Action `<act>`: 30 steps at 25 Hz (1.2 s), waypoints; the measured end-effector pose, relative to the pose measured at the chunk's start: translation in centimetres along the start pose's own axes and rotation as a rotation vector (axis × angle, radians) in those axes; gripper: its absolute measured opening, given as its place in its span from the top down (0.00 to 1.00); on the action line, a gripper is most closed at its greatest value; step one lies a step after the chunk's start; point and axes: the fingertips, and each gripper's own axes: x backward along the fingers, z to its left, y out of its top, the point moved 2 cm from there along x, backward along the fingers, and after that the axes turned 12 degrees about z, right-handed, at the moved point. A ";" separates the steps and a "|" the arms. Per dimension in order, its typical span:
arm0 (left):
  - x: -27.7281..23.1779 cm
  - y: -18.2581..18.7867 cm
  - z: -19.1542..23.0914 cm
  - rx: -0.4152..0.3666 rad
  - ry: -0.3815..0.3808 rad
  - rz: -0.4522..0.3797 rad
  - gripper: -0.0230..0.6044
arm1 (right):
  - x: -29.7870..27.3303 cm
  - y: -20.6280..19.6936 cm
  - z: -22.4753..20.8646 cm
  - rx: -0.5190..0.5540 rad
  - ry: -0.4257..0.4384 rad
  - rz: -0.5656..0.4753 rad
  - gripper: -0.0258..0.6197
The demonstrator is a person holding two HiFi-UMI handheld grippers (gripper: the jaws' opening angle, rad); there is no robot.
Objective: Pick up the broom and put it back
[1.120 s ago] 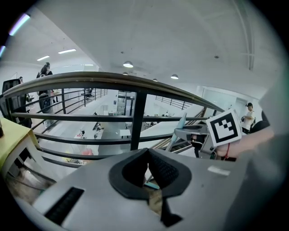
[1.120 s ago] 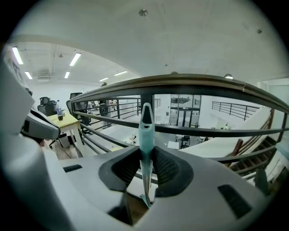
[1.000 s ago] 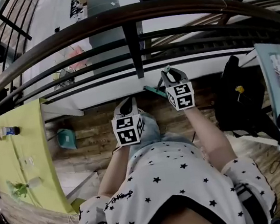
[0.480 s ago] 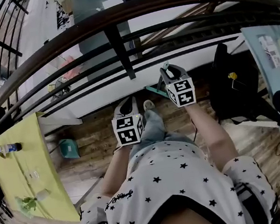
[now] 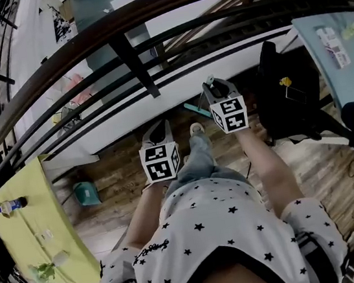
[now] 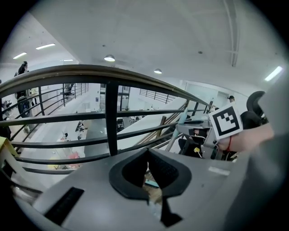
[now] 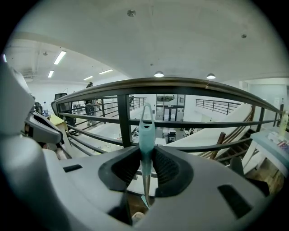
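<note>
My right gripper [image 7: 146, 152] is shut on the broom [image 7: 146, 128], its pads pressing the teal handle end, which stands upright between the jaws. The metal shaft runs down below the grip. In the head view the right gripper [image 5: 216, 86] is held out toward the railing, and a teal part of the broom [image 5: 196, 110] shows beside it near the floor. The left gripper [image 5: 157, 130] hangs lower and to the left. In its own view the left gripper [image 6: 146, 155] has its pads together with nothing between them.
A dark metal railing [image 5: 133, 65] runs across just ahead, with a drop to a lower floor behind it. A yellow table [image 5: 25, 224] stands at the left, with a teal dustpan-like object [image 5: 87, 192] near it. A black chair [image 5: 288, 96] and a desk [image 5: 336, 43] are at the right.
Both grippers have moved along the railing with the person, so the railing post has slid leftward in the head view. The right gripper keeps its hold on the broom.
</note>
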 end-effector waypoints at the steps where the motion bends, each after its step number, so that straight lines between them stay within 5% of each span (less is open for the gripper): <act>1: -0.4 0.2 -0.2 -0.003 -0.004 0.004 0.95 | -0.1 -0.2 -0.4 -0.003 -0.003 0.004 0.83; 30: -11.0 3.6 -1.6 -0.004 -0.077 0.106 0.95 | -8.4 -5.5 -8.8 -0.057 -0.079 0.130 0.83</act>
